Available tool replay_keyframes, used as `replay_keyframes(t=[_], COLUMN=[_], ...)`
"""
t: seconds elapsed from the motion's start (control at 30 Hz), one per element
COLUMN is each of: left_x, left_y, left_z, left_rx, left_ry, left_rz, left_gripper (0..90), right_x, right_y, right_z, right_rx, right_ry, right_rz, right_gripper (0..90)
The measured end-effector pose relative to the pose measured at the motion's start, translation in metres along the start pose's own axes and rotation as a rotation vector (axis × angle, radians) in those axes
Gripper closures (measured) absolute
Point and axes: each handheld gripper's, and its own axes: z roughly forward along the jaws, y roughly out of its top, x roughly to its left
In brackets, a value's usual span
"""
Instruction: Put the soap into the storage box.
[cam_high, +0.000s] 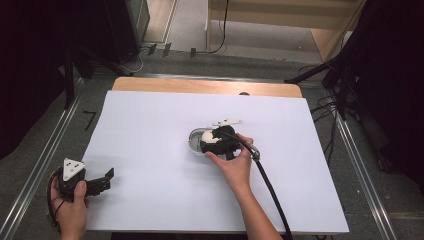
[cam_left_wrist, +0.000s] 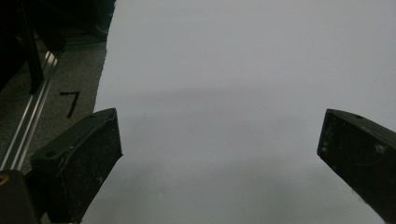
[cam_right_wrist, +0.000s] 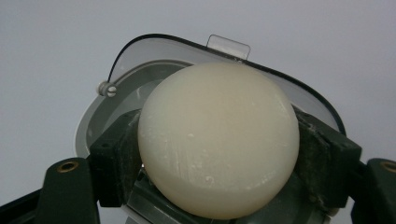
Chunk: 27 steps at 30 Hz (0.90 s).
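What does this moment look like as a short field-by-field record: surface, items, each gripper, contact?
surface: white sheet over a wooden table
items: cream soap bar; open clear-lidded soap case
right gripper: shut on the soap bar, over the case
left gripper: open, holding nothing, at the sheet's near left edge
contact: pads press both sides of the soap

A black "7" (cam_high: 89, 120) is marked on the grey floor (cam_high: 30, 150) left of the table. It stands beside a metal rail (cam_left_wrist: 28, 126). Nothing else is legible.
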Motion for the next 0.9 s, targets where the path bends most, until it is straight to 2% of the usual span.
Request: replay_keyframes(t=[0.37,0.9], left_x=[0.0,0.0], left_y=[0.0,0.0], left_z=[0.0,0.0], left_rx=[0.001,-0.001], left_ry=[0.0,0.003], left_rz=[0.0,0.002], left_gripper=[0.3,0.3], right_x=[-0.003,-0.009], right_y=[0.004,0.008], right_z=[-0.011,-0.027], right_rx=[-0.041,-0.086], right_ry=[0.007,0.007], right_rz=[0.019,0.021], right_gripper=[24.7,26.3])
